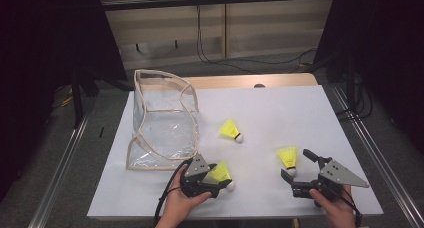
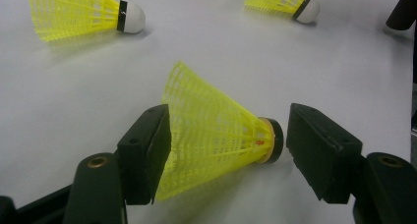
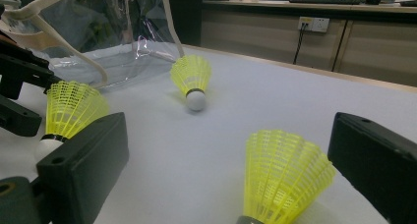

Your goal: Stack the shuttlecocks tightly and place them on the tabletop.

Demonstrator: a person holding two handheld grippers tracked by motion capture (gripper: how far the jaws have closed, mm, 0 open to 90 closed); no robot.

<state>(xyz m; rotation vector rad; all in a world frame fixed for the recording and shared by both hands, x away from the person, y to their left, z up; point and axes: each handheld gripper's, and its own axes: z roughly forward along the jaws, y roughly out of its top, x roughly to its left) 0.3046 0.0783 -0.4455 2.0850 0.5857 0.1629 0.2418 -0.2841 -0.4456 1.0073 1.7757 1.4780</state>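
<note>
The left tool (image 2: 223,135) sits low on the white desk (image 1: 280,113) with its jaws about half open around a yellow shuttlecock (image 2: 216,128) lying on its side: one jaw is against the flared plastic skirt, the other stands just short of the cork end, so nothing is gripped yet. That lengthwise hold looks like the main risk. A jaw pressing on the thin mesh could crumple it, and the rounded cork could slide off the other pad, letting the shuttlecock squirt out forward or roll away across the smooth desk. The right tool (image 1: 299,169) has its jaws wide open, with a second shuttlecock (image 1: 288,157) between them and untouched; closing from that spread could knock it aside. A third shuttlecock (image 1: 231,130) lies farther up, near the clear plastic bag (image 1: 160,120), whose soft, sagging rim may fold shut or catch a skirt if the shuttlecocks are meant to go inside.
</note>
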